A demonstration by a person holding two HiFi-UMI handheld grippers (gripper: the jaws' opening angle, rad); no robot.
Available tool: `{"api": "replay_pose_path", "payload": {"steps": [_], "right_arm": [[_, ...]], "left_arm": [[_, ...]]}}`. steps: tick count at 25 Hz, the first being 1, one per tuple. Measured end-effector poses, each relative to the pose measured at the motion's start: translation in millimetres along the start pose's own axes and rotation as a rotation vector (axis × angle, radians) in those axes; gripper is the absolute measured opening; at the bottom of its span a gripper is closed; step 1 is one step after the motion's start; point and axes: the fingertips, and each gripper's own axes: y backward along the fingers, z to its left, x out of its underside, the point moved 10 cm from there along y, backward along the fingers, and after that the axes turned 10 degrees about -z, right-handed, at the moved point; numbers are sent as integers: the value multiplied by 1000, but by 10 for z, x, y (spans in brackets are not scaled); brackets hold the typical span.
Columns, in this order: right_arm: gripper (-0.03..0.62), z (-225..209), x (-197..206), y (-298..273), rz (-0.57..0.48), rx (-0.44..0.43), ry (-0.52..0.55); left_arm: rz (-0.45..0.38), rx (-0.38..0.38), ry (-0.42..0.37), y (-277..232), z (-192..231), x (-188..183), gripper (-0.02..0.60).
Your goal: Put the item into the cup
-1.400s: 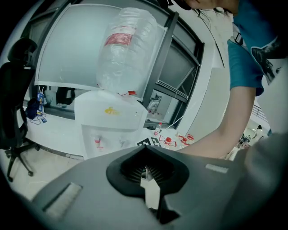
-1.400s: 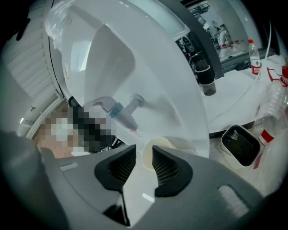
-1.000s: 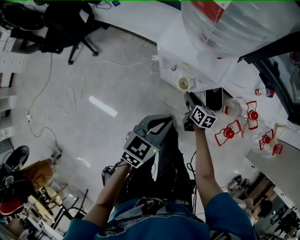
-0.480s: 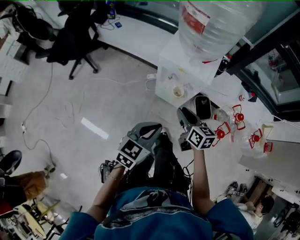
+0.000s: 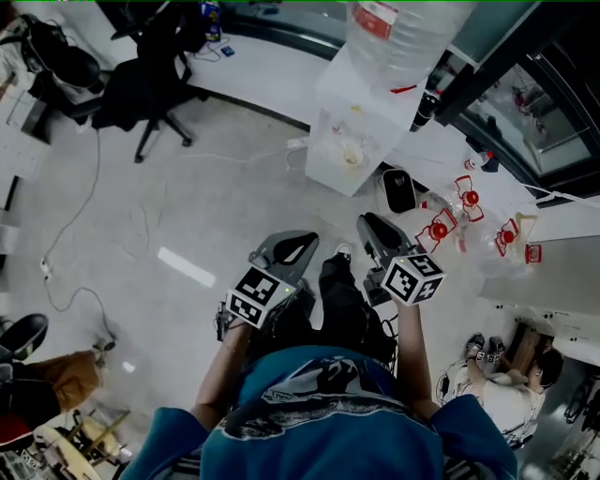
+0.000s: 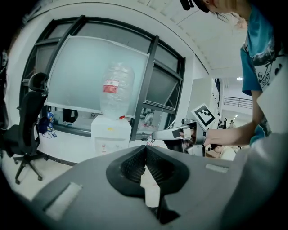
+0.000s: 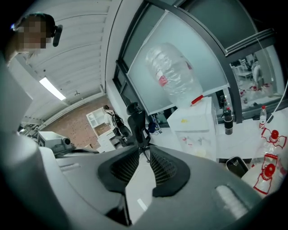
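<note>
A pale paper cup [image 5: 352, 157] sits in the alcove of a white water dispenser [image 5: 361, 122]. I cannot pick out a separate item to go in it. My right gripper [image 5: 370, 225] is held in the air, short of the dispenser. Its jaws are closing, with a narrow gap at the tips and nothing between them [image 7: 144, 147]. My left gripper [image 5: 300, 246] hangs beside it over the floor, jaws shut and empty [image 6: 145, 147]. The left gripper view shows the right gripper [image 6: 157, 134] from the side.
A big clear water bottle [image 5: 398, 28] tops the dispenser. A black container [image 5: 397, 190] and clear bottles with red caps [image 5: 436, 230] lie on the white counter at the right. A black office chair [image 5: 141, 75] stands at the back left. Cables trail over the floor.
The right gripper has drawn back from the dispenser's cup towards my body. The head view has swung, so the dispenser now sits higher in the picture. The left gripper has stayed beside it.
</note>
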Motion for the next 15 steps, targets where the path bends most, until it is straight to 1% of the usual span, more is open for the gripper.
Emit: {"api": "replay_pose_path", "payload": {"steps": [4,8,13,15], "right_arm": [[71,217,6,316,0,-3,38],[71,288,-97,528,-10,-23,74],[69,287,-202,778,-12,-59,96],[54,288,-217,890,-6,-73,100]], "left_arm": [[-5,26,32,85,-207,56,12],[6,52,32,27,-411,22,13],[14,38,21,-55,-661,-56,13],[8,21,21,-64,-769,-82,13]]}}
